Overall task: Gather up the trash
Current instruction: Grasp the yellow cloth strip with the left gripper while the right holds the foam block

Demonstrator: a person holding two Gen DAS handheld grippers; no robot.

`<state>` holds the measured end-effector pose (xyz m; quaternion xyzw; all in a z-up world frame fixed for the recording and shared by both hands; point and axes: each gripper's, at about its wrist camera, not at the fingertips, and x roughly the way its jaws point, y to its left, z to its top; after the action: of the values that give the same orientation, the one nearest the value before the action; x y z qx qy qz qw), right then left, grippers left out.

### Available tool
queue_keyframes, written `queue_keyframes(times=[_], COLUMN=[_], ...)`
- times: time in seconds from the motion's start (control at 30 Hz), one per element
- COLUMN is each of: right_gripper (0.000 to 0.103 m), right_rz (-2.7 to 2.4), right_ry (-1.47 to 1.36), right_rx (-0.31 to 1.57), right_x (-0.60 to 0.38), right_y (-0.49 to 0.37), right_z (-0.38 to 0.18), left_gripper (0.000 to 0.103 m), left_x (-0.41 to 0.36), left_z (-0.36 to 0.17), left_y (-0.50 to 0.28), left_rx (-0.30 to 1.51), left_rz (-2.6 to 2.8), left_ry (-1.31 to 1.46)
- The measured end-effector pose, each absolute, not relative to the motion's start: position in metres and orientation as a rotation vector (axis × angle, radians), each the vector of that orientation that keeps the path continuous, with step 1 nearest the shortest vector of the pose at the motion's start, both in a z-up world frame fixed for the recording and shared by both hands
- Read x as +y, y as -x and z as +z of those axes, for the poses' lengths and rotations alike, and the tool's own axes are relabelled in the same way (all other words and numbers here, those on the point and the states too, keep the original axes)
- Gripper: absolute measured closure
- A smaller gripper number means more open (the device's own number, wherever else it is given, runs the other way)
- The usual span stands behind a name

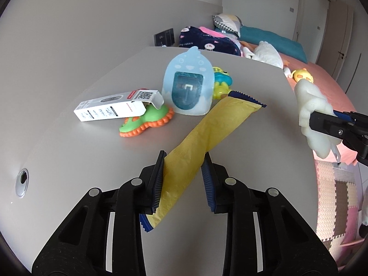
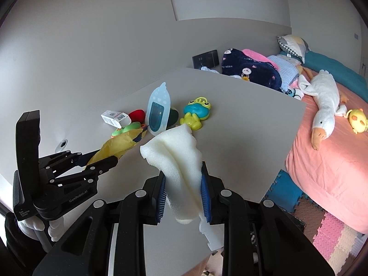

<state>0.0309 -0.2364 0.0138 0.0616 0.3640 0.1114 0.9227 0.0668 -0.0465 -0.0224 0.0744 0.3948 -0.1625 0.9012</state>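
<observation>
Both your grippers hold trash above the desk (image 1: pixel 92 151).
Your left gripper (image 1: pixel 182 174) fingers clench a yellow wrapper (image 1: pixel 195 142); your right gripper (image 2: pixel 184 184) fingers grasp white foam (image 2: pixel 177 158).

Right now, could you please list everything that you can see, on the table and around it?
yellow wrapper: 1, yellow with blue ends, held above the table
white foam: 1, white, held above the table's near edge
table: 1, grey, by the wall
white box: 1, white, leaning on the green toy
green toy: 1, green with orange rim, on the table
blue package: 1, pale blue, upright mid-table
frog toy: 1, yellow, green and blue, right of the blue package
red item: 1, behind the box
goose plush: 1, white, on the pink bed
left gripper: shut on the wrapper
right gripper: shut on the foam
</observation>
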Motion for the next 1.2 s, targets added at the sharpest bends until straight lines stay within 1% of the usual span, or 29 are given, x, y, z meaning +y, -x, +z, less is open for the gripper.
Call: queue_keyframes(times=[0.47, 1.2], right_gripper=[0.075, 0.074], right_rz=[0.126, -0.093], right_ry=[-0.174, -0.271], right_rx=[0.701, 0.674], right_x=[-0.308, -0.427], right_y=[0.015, 0.076], right_z=[0.026, 0.022], left_gripper=[0.073, 0.073], left_x=[-0.13, -0.271], left_z=[-0.001, 0.004], left_y=[-0.036, 0.0], left_rx=[0.777, 0.793], left_rz=[-0.484, -0.704], left_ry=[-0.16, -0.23])
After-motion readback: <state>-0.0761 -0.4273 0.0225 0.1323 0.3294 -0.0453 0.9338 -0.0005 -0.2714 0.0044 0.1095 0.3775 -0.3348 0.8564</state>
